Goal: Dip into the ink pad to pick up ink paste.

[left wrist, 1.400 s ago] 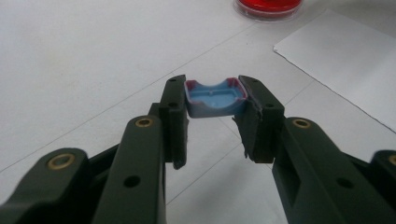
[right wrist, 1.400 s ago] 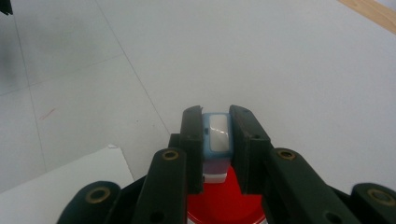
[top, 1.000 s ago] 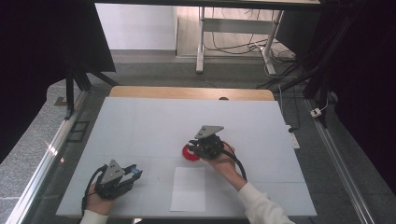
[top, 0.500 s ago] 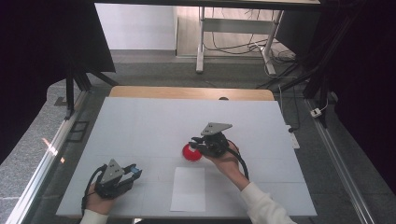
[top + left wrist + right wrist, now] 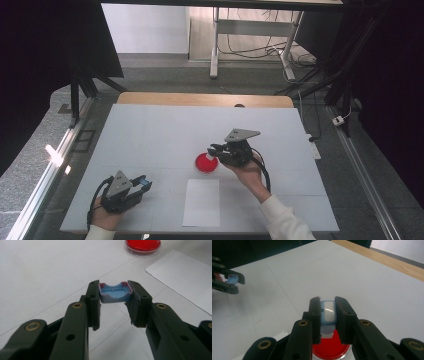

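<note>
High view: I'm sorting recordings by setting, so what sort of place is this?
Probably a lab or recording workspace, not a home: a white-topped table ringed by black curtains, loose cables on the grey floor, and a round red dish on the table.

The left gripper [image 5: 113,298] rises from the bottom edge with its two black jaws closed on a small blue cap [image 5: 115,293], a shallow squarish piece with a reddish rim at its corners and its hollow side facing the camera, pinched at its left and right sides between the pads. Beyond it spreads the white bench [image 5: 45,272], crossed by thin seam lines. A white sheet of paper [image 5: 185,282] lies flat at the right, and a round red dish [image 5: 143,245] with a clear rim sits at the top edge, apart from the paper's far corner.
</note>
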`<state>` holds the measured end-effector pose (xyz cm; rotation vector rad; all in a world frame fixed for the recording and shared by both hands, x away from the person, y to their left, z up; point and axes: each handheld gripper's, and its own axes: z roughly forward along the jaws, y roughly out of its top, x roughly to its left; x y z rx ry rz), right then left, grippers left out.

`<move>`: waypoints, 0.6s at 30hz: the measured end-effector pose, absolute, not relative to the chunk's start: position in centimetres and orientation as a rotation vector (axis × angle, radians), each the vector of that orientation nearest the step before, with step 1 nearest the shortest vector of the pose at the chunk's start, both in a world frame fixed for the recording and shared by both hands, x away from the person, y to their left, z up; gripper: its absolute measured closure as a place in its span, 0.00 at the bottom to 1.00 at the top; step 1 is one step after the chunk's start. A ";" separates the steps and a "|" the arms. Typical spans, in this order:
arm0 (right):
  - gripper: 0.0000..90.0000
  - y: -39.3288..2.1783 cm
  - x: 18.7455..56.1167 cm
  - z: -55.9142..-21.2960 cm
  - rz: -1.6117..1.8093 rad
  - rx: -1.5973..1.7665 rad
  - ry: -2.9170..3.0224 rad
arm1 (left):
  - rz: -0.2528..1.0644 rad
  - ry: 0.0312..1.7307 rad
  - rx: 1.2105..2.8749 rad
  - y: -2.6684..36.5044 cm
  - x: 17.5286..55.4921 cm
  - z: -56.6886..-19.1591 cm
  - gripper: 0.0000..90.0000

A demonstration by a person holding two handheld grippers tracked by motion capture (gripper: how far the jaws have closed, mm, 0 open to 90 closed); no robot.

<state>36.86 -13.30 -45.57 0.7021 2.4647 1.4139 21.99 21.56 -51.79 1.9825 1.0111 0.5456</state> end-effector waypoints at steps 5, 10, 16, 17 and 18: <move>0.83 -14.1 36.4 -44.8 1.464 0.712 2.437 | 0.550 1.012 1.983 21.5 21.9 -51.8 0.72; 0.83 -14.6 35.9 -44.3 1.482 0.705 2.424 | 0.553 1.012 1.986 21.4 22.0 -51.8 0.72; 0.83 -14.9 35.3 -43.8 1.503 0.696 2.417 | 0.552 1.009 1.990 21.3 22.1 -51.8 0.72; 0.83 -14.9 35.2 -43.8 1.513 0.694 2.416 | 0.551 1.009 1.991 21.3 22.1 -51.8 0.72; 0.83 -14.9 35.1 -43.7 1.507 0.687 2.418 | 0.550 1.008 1.991 21.3 22.2 -51.8 0.72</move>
